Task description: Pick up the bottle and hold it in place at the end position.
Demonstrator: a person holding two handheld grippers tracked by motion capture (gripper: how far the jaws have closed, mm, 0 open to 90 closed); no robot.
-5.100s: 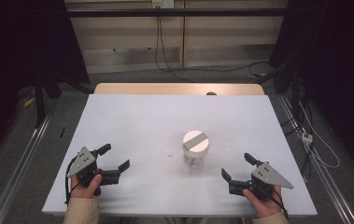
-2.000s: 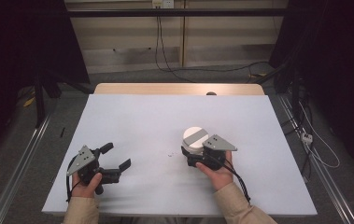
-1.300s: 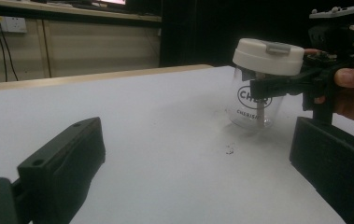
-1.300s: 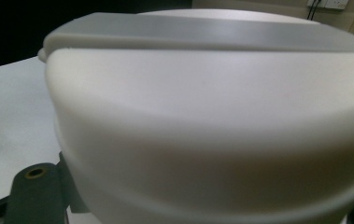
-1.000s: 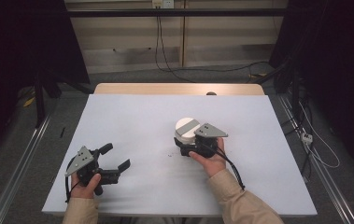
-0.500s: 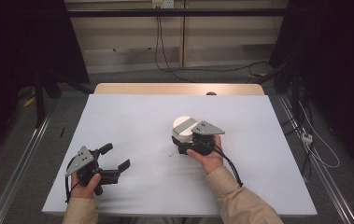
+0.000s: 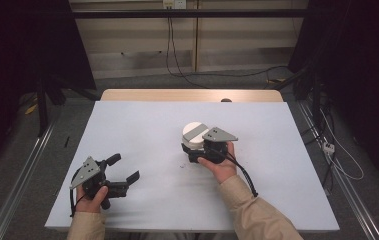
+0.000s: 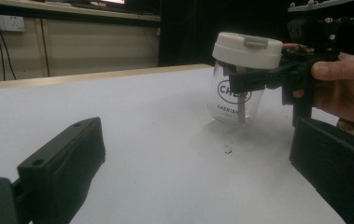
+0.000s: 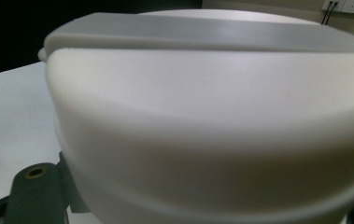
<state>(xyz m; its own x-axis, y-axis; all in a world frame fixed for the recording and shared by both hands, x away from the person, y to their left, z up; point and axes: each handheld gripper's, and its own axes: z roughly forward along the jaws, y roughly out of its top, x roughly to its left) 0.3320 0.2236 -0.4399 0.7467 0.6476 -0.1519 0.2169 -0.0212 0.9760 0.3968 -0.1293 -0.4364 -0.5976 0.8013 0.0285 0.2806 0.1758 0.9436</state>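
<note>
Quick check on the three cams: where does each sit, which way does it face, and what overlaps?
High view: above the table's near edge, looking forward and down; both forearms, left gripper open.
Left gripper view: low on the table, along its own jaws toward the jar.
Right gripper view: right behind the jar's white lid.
Shared: the jar, gripped by the right gripper.

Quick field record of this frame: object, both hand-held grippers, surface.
object: clear glass jar with white lid, upright
right hand-held gripper: shut on the jar just below the lid
left hand-held gripper: open, holding nothing, near table's front left
surface: white table; small speck in front of the jar
</note>
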